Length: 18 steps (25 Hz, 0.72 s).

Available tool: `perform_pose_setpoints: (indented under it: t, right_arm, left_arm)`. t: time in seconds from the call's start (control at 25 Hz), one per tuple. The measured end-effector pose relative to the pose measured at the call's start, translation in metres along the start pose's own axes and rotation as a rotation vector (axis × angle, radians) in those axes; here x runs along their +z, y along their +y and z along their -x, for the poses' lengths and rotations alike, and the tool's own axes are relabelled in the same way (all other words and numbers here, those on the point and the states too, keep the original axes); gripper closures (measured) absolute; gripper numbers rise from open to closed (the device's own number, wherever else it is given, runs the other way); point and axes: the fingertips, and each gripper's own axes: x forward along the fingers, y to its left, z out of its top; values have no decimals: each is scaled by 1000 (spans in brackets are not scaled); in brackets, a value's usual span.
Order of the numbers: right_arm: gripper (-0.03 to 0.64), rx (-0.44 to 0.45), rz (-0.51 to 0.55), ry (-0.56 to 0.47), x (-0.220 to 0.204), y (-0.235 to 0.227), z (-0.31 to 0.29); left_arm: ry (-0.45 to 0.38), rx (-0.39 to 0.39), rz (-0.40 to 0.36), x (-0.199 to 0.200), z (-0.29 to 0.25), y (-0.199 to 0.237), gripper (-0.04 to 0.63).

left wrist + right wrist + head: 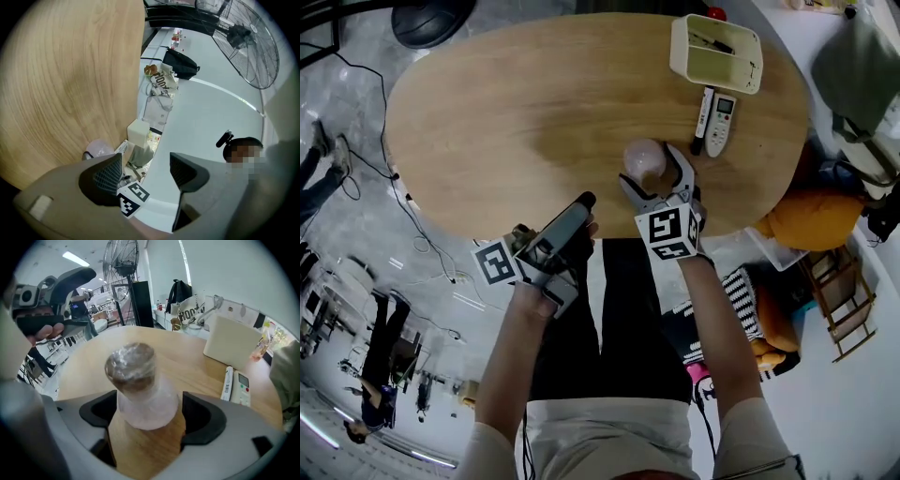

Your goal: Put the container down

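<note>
On table (534,112), near front edge: R gripper (147,411) jaws spread, not squeezing; L gripper (143,173) spread, empty, off to the side. The container (136,380) stands upright btwn R jaws, so release step. Next: pull R straight back w/o nudging it.

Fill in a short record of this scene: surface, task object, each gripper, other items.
Surface: oval wooden table
Task object: pink container, film over its top, upright on the table
Right: right gripper, jaws open either side of the container
Left: left gripper, open, empty, off the table's near edge
Other items: cream bin and white remote, toward the table's right end
</note>
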Motion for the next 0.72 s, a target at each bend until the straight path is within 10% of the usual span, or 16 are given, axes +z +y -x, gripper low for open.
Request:
perform_pose_setpoints:
  t: [0.52, 0.72]
  right_arm:
    - [199, 97, -116, -98, 110, 6, 182]
    - [309, 44, -96, -174, 150, -2, 263]
  left_arm:
    - [88, -17, -167, -88, 7, -144, 285]
    - [145, -31, -312, -124, 4, -215, 298]
